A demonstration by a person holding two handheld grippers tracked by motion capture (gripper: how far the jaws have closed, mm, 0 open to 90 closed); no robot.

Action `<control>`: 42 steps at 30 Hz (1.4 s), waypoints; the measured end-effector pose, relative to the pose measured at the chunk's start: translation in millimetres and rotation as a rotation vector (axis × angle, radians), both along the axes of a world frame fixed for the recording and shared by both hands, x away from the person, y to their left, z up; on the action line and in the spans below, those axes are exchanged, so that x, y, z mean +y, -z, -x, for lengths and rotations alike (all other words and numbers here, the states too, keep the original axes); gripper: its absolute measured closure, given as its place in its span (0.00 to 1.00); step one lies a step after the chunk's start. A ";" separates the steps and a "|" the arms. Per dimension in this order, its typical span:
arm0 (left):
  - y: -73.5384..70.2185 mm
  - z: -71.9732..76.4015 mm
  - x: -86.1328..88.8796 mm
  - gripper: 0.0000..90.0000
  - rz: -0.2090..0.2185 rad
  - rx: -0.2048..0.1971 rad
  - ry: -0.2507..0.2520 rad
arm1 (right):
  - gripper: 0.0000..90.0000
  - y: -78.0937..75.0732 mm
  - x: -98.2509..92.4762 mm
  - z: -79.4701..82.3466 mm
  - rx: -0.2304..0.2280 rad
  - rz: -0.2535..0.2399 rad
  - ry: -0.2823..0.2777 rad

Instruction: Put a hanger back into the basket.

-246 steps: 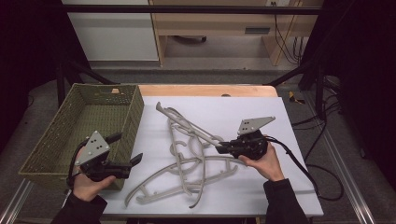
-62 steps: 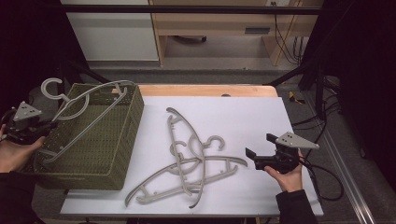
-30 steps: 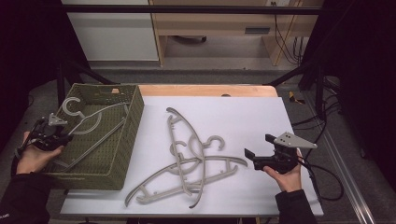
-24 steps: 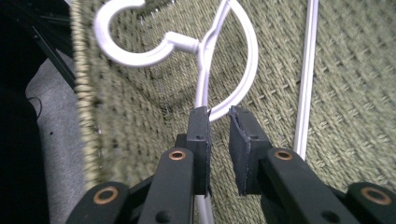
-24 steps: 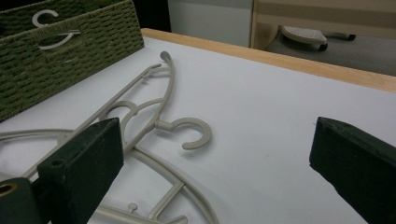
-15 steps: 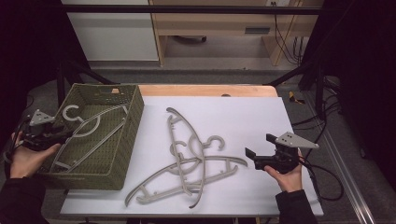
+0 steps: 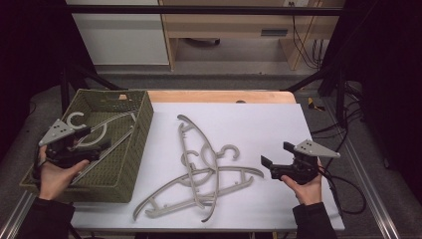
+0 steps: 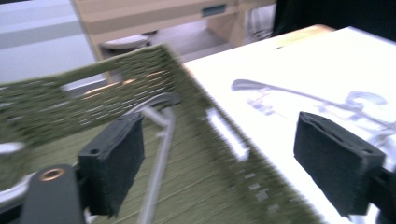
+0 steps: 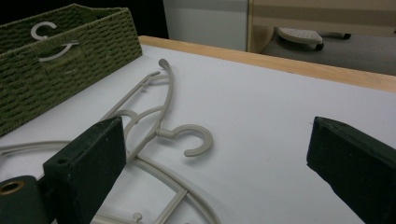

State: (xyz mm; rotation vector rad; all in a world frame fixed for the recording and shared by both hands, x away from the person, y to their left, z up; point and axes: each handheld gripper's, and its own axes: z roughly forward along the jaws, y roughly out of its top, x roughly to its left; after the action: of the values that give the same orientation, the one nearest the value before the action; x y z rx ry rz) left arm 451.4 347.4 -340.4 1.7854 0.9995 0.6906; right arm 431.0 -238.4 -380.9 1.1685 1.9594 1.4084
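High view: left gripper (image 7: 102, 145) over green basket (image 7: 141, 130), jaws spread, just been opening, nothing pinched between them. Grey hanger (image 7: 92, 133) lies inside basket, hook near far-left corner. Right gripper (image 7: 268, 167) at table's right, jaws spread, empty, near hanger pile (image 7: 199, 172) on white table (image 7: 259, 124).
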 end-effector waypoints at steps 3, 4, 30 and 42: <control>4.2 4.3 -18.2 0.11 0.027 -0.003 0.026 | 0.05 -1.3 1.9 -0.1 0.000 -0.018 -0.008; 5.9 6.1 -24.3 0.10 0.024 -0.002 0.040 | 0.05 -1.4 3.1 -0.1 -0.002 -0.022 -0.013; 19.6 33.3 -62.1 0.08 -0.039 -0.006 0.144 | 0.08 12.1 71.1 -4.8 0.096 0.051 -0.103; 21.8 32.6 -61.1 0.09 -0.065 0.002 0.132 | 0.17 40.1 110.9 -10.3 0.226 0.185 -0.164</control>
State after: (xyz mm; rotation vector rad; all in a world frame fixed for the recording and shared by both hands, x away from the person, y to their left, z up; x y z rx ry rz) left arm 418.7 286.2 -362.2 1.8901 0.8602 0.6457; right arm 441.3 -127.4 -421.0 1.1448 2.3344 1.1824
